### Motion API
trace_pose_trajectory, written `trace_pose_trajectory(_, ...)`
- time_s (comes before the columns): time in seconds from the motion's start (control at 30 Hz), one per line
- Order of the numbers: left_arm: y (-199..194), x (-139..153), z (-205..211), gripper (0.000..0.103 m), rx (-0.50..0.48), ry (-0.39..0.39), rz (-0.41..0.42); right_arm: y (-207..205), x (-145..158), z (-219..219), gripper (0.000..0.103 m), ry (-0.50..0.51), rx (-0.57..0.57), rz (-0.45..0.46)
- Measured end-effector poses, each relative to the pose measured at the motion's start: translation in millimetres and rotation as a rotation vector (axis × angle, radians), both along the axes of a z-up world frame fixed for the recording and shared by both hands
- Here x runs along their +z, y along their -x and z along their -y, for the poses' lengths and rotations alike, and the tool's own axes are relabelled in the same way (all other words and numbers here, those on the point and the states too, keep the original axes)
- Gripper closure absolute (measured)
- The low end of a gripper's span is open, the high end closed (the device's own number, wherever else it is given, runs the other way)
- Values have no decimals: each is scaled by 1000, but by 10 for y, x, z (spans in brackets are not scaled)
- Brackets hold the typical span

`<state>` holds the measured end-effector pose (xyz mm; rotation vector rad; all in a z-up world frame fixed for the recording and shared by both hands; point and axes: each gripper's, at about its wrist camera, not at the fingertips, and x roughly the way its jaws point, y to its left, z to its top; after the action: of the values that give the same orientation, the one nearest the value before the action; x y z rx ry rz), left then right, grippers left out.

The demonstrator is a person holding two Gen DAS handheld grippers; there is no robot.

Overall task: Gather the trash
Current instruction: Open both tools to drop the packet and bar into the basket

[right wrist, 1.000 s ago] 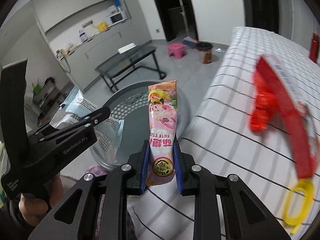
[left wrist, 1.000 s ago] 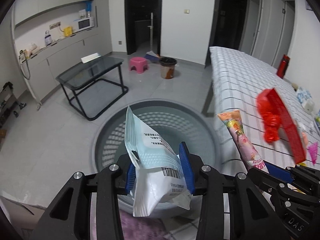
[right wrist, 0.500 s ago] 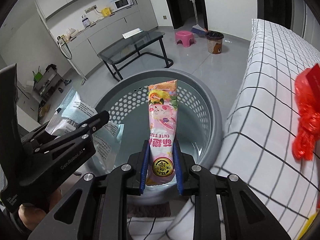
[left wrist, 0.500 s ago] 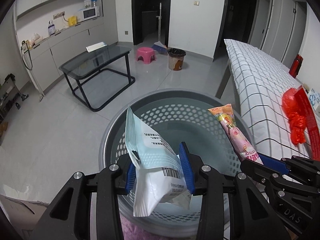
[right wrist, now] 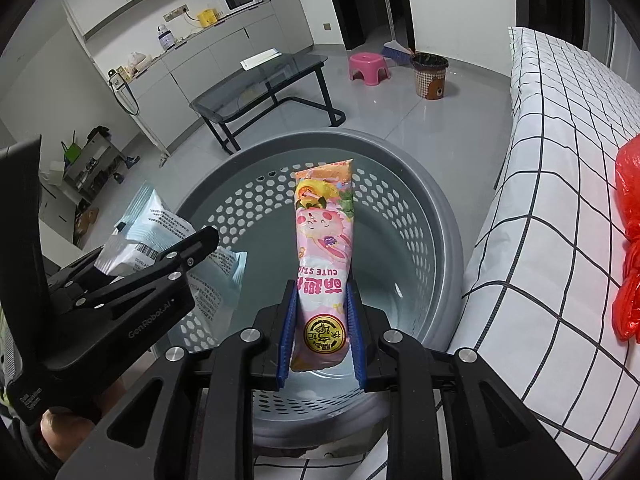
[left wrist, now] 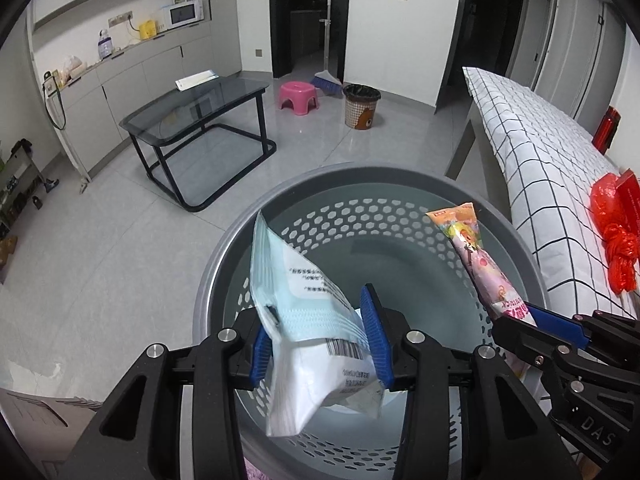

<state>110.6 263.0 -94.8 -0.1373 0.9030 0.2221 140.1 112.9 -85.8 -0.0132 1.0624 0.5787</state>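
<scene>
My left gripper (left wrist: pixel 318 344) is shut on a pale blue and white packet (left wrist: pixel 312 320) and holds it over the near side of a grey perforated basket (left wrist: pixel 400 220). My right gripper (right wrist: pixel 322 332) is shut on a long pink snack wrapper (right wrist: pixel 324 248) and holds it over the same basket (right wrist: pixel 440 208). The right gripper and its wrapper (left wrist: pixel 480 260) show at the right of the left wrist view. The left gripper and its packet (right wrist: pixel 156 224) show at the left of the right wrist view. The basket's bottom looks bare.
A table with a white checked cloth (left wrist: pixel 532 168) stands right of the basket, with a red plastic bag (left wrist: pixel 616 240) on it. A black glass table (left wrist: pixel 192 120), a pink stool (left wrist: pixel 298 96) and a small bin (left wrist: pixel 360 106) stand farther off on the grey floor.
Both grippers have moved left from over the checked cloth to over the basket, which now looks larger and nearer. Both still hold their wrappers.
</scene>
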Motion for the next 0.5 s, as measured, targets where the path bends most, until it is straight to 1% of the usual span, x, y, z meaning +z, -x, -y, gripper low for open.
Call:
trace_pose_trajectory(0.03, 4, -6, 1, 57, 3, 1, 0, -3, 4, 1, 78, -2, -5, -1)
trace_pose_trajectory(0.07, 10, -6, 2, 56, 3, 3, 1, -17, 10, -8, 76, -2, -8, -1)
trace_pose_trajectory(0.13, 20, -11, 6, 47, 7, -2, 2, -12, 12, 3, 70, -6, -13, 0)
trace_pose_trajectory(0.17, 20, -10, 2, 45, 9, -4, 3, -1, 17, 8, 64, -6, -15, 3)
trace_pose_trajectory(0.23, 29, -8, -3, 42, 14, -7, 5, 6, 39, 10, 56, -7, -18, 16)
trace_pose_trajectory(0.5, 49, -22, -45, 40, 24, -7, -4, 18, 56, 13, 56, -9, -18, 21)
